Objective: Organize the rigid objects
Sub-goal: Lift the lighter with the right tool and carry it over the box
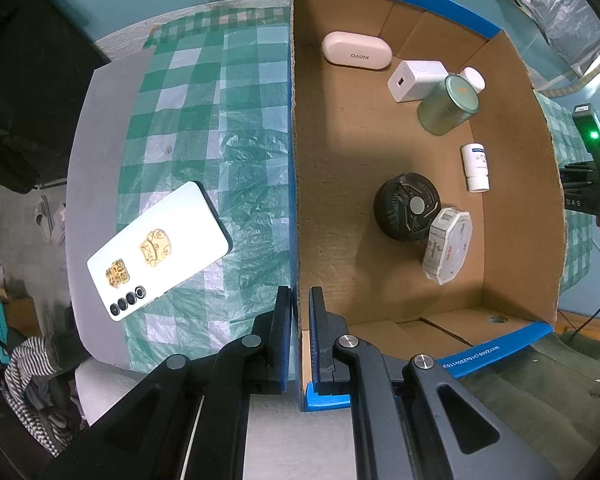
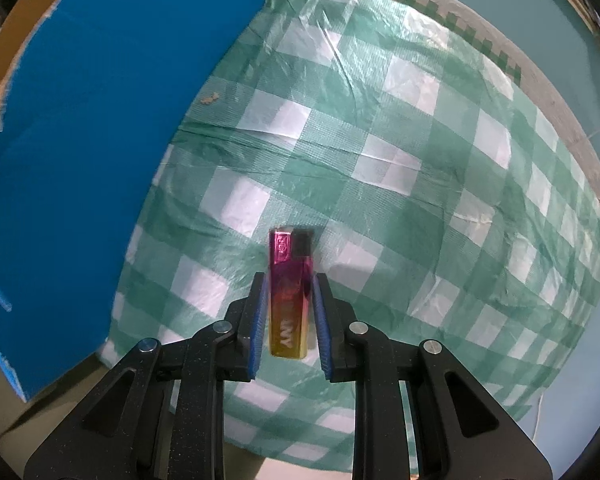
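Right wrist view: the right gripper (image 2: 289, 292) clamps a glossy pink-to-gold lighter (image 2: 290, 292); the left gripper (image 1: 300, 300) pinches the corrugated cardboard box (image 1: 293, 200) wall.

in the box (image 1: 380, 152) lie a fan (image 1: 406, 206) and bottle (image 1: 476, 166); a phone (image 1: 158, 250) lies left of it on the tablecloth (image 1: 204, 120).

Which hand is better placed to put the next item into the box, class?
Right. The right gripper already holds the lighter, beside the box. The left gripper is clamped on the box wall, steadying it.
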The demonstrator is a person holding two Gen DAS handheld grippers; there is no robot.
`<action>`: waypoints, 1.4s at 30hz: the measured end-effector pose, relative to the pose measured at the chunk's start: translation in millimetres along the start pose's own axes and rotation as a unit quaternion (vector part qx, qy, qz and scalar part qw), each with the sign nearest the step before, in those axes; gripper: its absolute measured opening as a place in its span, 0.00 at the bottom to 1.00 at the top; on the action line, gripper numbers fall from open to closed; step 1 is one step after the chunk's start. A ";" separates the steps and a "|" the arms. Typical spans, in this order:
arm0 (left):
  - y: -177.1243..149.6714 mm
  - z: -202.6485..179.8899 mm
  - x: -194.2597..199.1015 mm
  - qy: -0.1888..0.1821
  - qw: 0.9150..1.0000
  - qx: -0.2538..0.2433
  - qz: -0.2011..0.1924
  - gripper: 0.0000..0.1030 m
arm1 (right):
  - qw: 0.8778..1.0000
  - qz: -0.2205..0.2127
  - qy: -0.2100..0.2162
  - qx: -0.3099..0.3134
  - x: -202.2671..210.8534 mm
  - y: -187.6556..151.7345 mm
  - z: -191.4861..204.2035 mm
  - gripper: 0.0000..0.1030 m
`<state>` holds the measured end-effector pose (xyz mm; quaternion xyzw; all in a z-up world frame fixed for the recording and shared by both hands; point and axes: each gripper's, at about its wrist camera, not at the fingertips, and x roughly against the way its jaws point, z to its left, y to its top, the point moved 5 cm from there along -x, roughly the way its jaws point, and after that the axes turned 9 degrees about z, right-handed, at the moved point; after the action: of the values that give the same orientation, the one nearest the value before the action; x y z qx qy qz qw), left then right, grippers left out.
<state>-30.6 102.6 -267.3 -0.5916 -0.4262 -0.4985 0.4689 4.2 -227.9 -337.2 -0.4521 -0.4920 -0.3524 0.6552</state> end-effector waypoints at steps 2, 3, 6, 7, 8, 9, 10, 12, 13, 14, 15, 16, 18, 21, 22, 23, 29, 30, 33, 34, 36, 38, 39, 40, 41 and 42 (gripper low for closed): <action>-0.3 0.0 0.3 0.000 1.000 0.000 0.001 0.06 | 1.000 -0.001 0.003 -0.004 -1.7 1.2 -1.0 0.20; -0.6 0.1 0.4 0.000 1.000 0.000 0.001 0.06 | 1.000 -0.002 0.003 -0.006 -1.9 1.9 -1.2 0.20; -0.9 0.4 0.3 0.000 1.000 0.000 0.000 0.06 | 1.000 0.000 0.002 -0.007 -2.5 2.1 -2.5 0.20; -0.9 0.4 0.3 0.000 1.000 0.000 0.001 0.06 | 1.000 0.000 0.001 -0.006 -2.5 1.9 -1.7 0.20; -1.1 0.3 0.4 0.000 1.000 0.000 0.000 0.06 | 1.000 0.000 0.000 -0.005 -2.8 2.6 -2.4 0.21; -1.0 0.4 0.4 0.001 1.000 0.000 0.000 0.06 | 1.000 0.000 0.000 -0.006 -4.2 3.3 -4.5 0.21; -1.0 0.4 0.4 0.000 1.000 0.000 0.000 0.06 | 1.000 0.001 0.000 -0.007 -5.0 2.5 -4.0 0.21; -1.6 0.5 0.2 0.000 1.000 0.000 0.000 0.06 | 1.000 0.006 -0.002 -0.010 -7.4 1.6 -3.8 0.21; -1.3 0.3 0.3 -0.001 1.000 0.000 0.000 0.06 | 1.000 0.007 -0.003 -0.011 -7.6 -3.0 -0.6 0.22; -1.3 0.3 0.4 -0.001 1.000 0.000 -0.001 0.06 | 1.000 0.010 -0.003 -0.013 -9.1 -3.9 -0.8 0.22; -1.4 0.4 0.4 -0.001 1.000 0.001 -0.001 0.06 | 1.000 0.011 -0.004 -0.013 -10.0 -4.7 -0.8 0.22; -1.7 0.6 0.3 -0.001 1.000 0.001 -0.001 0.06 | 1.000 0.013 -0.004 -0.013 -10.5 -5.3 -0.9 0.22; -1.8 0.8 -0.5 -0.002 1.000 0.002 0.000 0.06 | 1.000 0.016 -0.002 -0.013 -13.9 -7.9 -2.1 0.23; -2.3 0.1 -2.3 -0.002 1.000 0.000 0.003 0.06 | 1.000 0.010 0.004 -0.017 -14.2 -9.0 -4.3 0.23; -1.8 0.4 -2.5 -0.001 1.000 0.000 0.003 0.06 | 1.000 0.009 0.006 -0.021 -14.3 -8.5 -5.3 0.23; -1.9 0.2 -2.7 0.000 1.000 -0.001 0.003 0.06 | 1.000 0.010 0.005 -0.021 -14.5 -8.1 -5.9 0.23; -1.0 1.7 -2.8 -0.001 1.000 0.000 0.003 0.06 | 1.000 0.009 0.001 -0.015 -15.5 -3.1 -7.5 0.23; -0.9 1.6 -2.7 0.000 1.000 -0.001 0.003 0.06 | 1.000 0.008 0.001 -0.014 -14.8 -1.4 -6.0 0.23; -0.9 1.3 -2.5 -0.001 1.000 0.000 0.002 0.06 | 1.000 0.005 0.004 -0.015 -14.5 -0.7 -6.2 0.21; -0.9 1.1 -2.5 -0.001 1.000 0.000 0.002 0.06 | 1.000 0.004 0.004 -0.015 -14.1 -0.7 -4.9 0.21; -0.7 0.3 -2.1 0.000 1.000 -0.001 0.002 0.06 | 1.000 0.003 0.005 -0.013 -11.4 -1.5 -4.8 0.21; -0.6 0.3 -2.3 0.001 1.000 -0.001 0.002 0.06 | 1.000 0.001 0.004 -0.010 -6.1 -5.0 -2.4 0.21; -0.5 0.1 -2.4 0.001 1.000 -0.001 0.002 0.06 | 1.000 0.000 0.004 -0.008 -1.9 -8.3 -1.1 0.21; -0.5 -0.1 -2.2 0.000 1.000 -0.001 0.002 0.06 | 1.000 -0.001 0.004 -0.006 2.5 -10.8 -1.5 0.21; -0.5 -0.2 -2.3 0.000 1.000 -0.001 0.002 0.06 | 1.000 -0.001 0.004 -0.005 4.6 -10.8 -2.5 0.21; -0.3 -0.7 -2.5 0.000 1.000 -0.001 0.002 0.06 | 1.000 -0.003 0.003 -0.005 8.0 -11.3 -2.5 0.21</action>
<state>-31.3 101.9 -269.7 -0.5930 -0.4246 -0.4981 0.4691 -3.1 -234.2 -327.0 -0.4529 -0.4893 -0.3582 0.6536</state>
